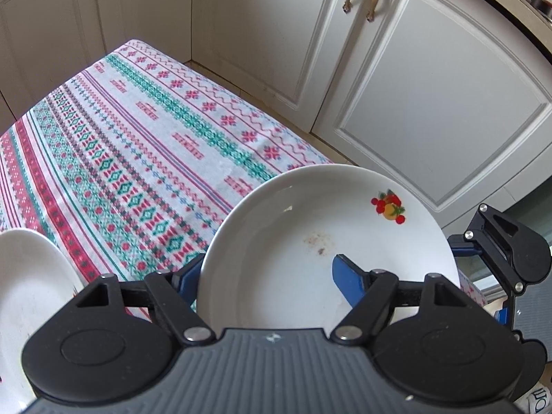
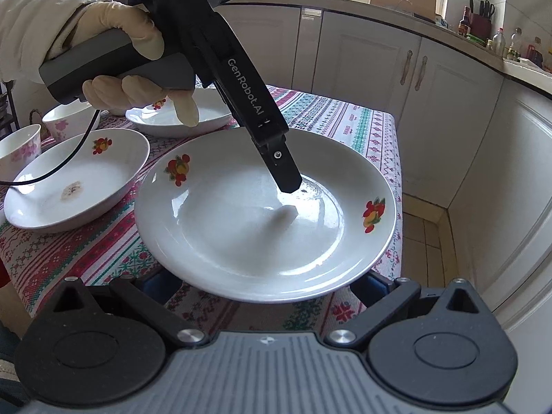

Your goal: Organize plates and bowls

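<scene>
A white deep plate (image 1: 345,214) with fruit decals hangs tilted over the table's corner, partly past its edge. My left gripper (image 1: 265,269) is shut on its rim: one blue finger (image 1: 348,283) lies inside the plate and the other (image 1: 188,274) goes under it. From the right wrist view that plate (image 2: 241,234) fills the middle, with the left gripper's upper finger (image 2: 284,172) pressed into its well. My right gripper (image 2: 265,288) stands wide open, both fingertips hidden beneath the plate's near rim. Its black body (image 1: 503,252) shows just right of the plate.
On the patterned tablecloth (image 2: 69,258) sit a stained fruit plate (image 2: 76,186), a second plate (image 2: 179,117) behind it, and two floral bowls (image 2: 20,148) (image 2: 69,120). A gloved hand (image 2: 120,34) holds the left gripper. White cabinet doors (image 1: 431,103) and tiled floor (image 2: 424,227) border the table.
</scene>
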`<state>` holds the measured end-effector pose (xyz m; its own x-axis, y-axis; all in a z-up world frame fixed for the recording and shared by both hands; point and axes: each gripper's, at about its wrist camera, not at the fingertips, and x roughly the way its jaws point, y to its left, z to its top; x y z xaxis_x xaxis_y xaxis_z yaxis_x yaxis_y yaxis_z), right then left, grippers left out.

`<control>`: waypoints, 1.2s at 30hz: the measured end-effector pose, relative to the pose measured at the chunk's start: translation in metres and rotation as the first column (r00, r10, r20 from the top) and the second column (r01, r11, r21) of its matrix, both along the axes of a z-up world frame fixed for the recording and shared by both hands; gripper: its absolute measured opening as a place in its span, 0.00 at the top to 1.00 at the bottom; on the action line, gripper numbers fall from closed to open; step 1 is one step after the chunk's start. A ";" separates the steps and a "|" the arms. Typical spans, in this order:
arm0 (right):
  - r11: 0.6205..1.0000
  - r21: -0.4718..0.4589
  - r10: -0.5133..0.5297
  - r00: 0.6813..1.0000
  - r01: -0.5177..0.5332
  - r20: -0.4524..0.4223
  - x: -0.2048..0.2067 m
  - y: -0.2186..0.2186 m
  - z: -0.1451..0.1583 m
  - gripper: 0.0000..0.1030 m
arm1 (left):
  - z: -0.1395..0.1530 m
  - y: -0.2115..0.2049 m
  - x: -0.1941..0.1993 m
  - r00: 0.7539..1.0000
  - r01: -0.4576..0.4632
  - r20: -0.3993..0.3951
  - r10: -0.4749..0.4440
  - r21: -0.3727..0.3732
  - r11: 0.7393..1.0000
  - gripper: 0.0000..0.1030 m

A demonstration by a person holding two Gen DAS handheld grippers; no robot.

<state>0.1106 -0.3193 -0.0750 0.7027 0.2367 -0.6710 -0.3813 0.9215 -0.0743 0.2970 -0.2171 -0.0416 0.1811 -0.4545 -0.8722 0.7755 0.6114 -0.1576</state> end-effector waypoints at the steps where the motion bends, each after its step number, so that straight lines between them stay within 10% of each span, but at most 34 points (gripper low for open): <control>1: 1.000 0.001 0.000 1.000 0.000 -0.001 0.004 -0.002 -0.001 0.00 | -0.001 -0.001 0.004 1.000 -0.003 0.001 0.003 -0.002 1.000 0.26; 36: 0.999 0.014 -0.035 0.999 0.035 -0.015 0.032 -0.009 -0.008 0.00 | 0.001 0.003 0.024 0.996 -0.051 0.072 0.053 -0.028 0.998 0.16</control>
<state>0.1427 -0.3280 -0.0834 0.7005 0.2216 -0.6784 -0.3500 0.9351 -0.0560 0.3211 -0.2145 -0.0411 0.2672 -0.4650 -0.8440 0.7527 0.6476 -0.1185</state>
